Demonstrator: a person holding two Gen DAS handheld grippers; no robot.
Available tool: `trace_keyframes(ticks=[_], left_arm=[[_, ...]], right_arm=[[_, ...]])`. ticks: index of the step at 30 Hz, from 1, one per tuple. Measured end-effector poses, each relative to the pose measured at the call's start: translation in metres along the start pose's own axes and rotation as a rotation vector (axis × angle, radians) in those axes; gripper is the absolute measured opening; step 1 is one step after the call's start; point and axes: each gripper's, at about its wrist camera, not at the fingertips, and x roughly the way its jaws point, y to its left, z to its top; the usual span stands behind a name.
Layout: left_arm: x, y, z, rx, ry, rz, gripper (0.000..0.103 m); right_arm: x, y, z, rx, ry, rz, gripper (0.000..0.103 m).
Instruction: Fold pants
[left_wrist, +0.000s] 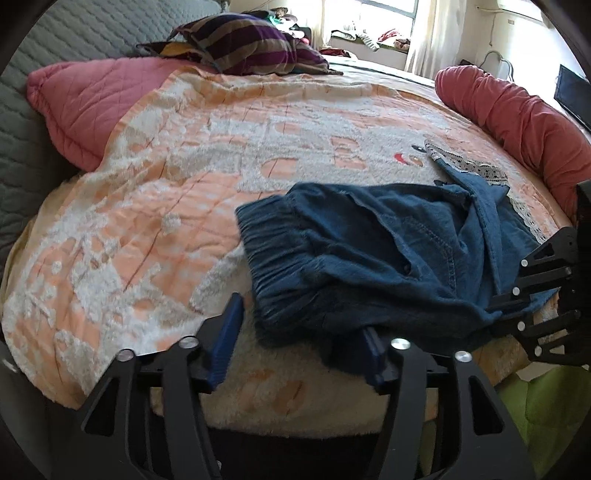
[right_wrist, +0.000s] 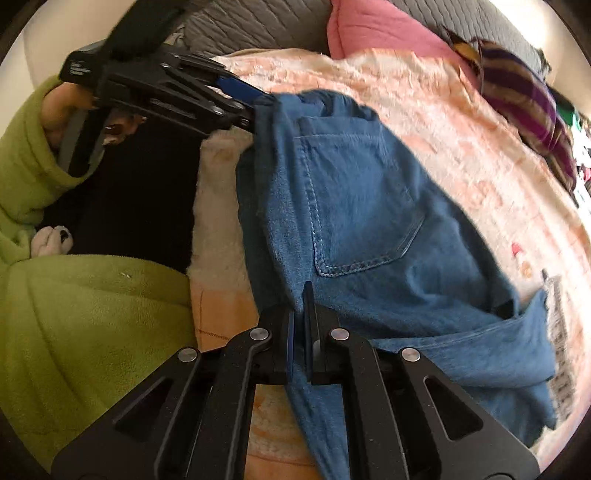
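While a bed (left_wrist: 303, 402) covered by a peach-and-white fleece blanket (left_wrist: 155, 206) is filling most of both views, a pair of blue denim pants (left_wrist: 388, 254) is lying crumpled along the bed's near edge, toward its near right corner in the left wrist view. The elastic waistband (left_wrist: 269, 236) is pointing toward the middle of the bed, and a stitched back pocket (right_wrist: 354, 206) is facing up in the right wrist view. A rolled red quilt (left_wrist: 517, 122) is lying along the bed's right edge, a pink quilted pillow (left_wrist: 81, 107) is sitting at the far left corner, and a purple striped pillow (left_wrist: 243, 48) is resting at the far edge. The left gripper (left_wrist: 299, 347) is standing wide open, its right blue finger (left_wrist: 373, 354) tucked under the denim and its left finger (left_wrist: 225, 339) over bare blanket. The right gripper (right_wrist: 300, 332) is pinching a fold of the pants, its jaws nearly closed on the cloth. A lime-green fleece sleeve (right_wrist: 33, 155) is showing beside the bed.
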Motion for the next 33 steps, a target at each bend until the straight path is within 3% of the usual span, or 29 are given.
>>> trace_keyframes(ticks=[5,9,11,14,18,21,24,26,30,33], left_arm=[[-0.017,0.017,-0.008,-0.057,-0.004,-0.002,0.064],[-0.045,0.023,-0.007,-0.074,-0.068,0.068,0.061],[-0.057,0.026,0.003,-0.118,-0.112,0.049,0.057],[-0.052,0.006,0.022,-0.095,-0.134,-0.040,0.049],[-0.015,-0.034,0.028,0.006,-0.055,-0.106,0.047],[0.013,-0.043,0.011,0.050,0.018,-0.042,0.046],[0.019,-0.048,-0.002,0.094,0.009,-0.012,0.046],[0.016,-0.048,-0.004,0.102,0.004,-0.007,0.046],[0.015,-0.048,-0.007,0.098,-0.001,-0.022,0.047],[0.015,-0.049,-0.006,0.100,-0.005,-0.017,0.047]], right_arm=[[-0.004,-0.001,-0.001,0.020,-0.024,0.025,0.004],[-0.001,0.001,-0.003,0.022,-0.029,0.033,0.005],[-0.002,0.001,-0.005,0.031,-0.036,0.044,0.006],[-0.005,0.002,-0.005,0.036,-0.039,0.066,0.013],[-0.023,0.006,-0.005,0.049,-0.067,0.115,0.026],[-0.044,-0.004,-0.002,0.110,-0.150,0.136,0.026],[-0.049,-0.015,0.001,0.172,-0.203,0.120,0.028],[-0.037,-0.021,0.004,0.205,-0.165,0.082,0.029],[0.007,-0.024,-0.001,0.261,-0.002,0.056,0.030],[0.011,-0.024,-0.003,0.278,-0.002,0.060,0.030]])
